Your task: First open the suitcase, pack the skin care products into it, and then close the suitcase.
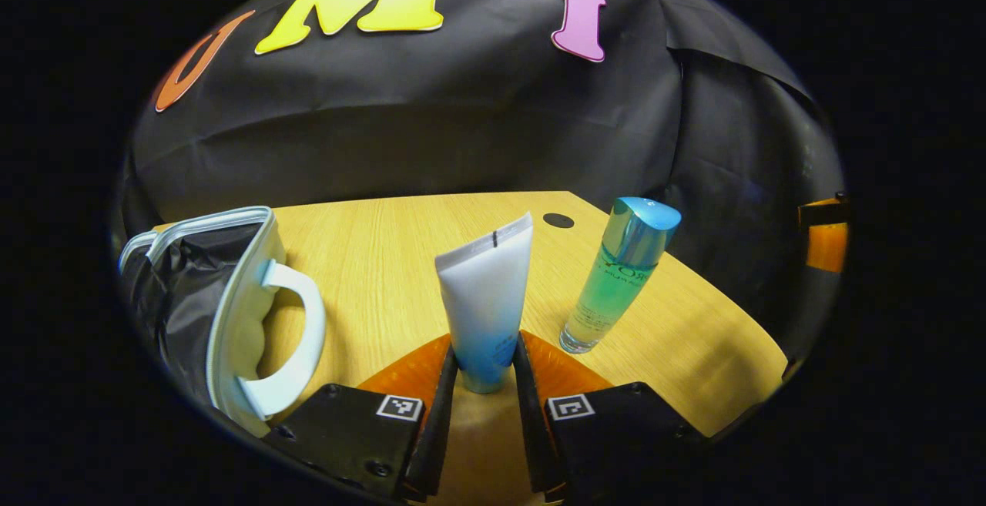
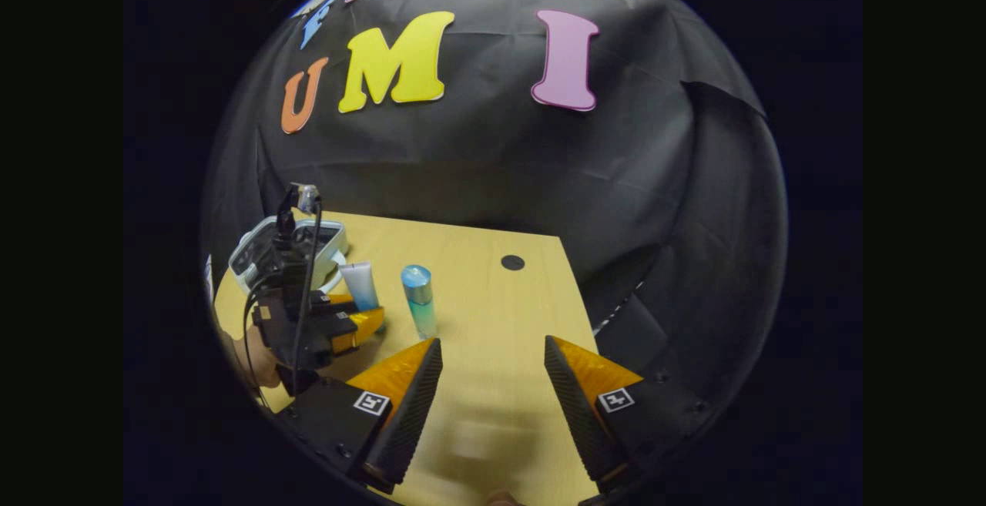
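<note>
Now left gripper clamps both fingers on the tube, upright on the table. Bottle stands just beside it, nearer the table's right edge. Open suitcase sits by the left edge. Right gripper has fingers apart, holding nothing, over the near edge.

The table under my tongs is pale wood with fine straight grain and a matt finish. At lower centre of the left gripper view stands a smooth, satin plastic tube; right of it, a clear glossy bottle with a shiny metallic-looking cap. At left, the suitcase shows crinkled cloth lining and a smooth handle.
</note>
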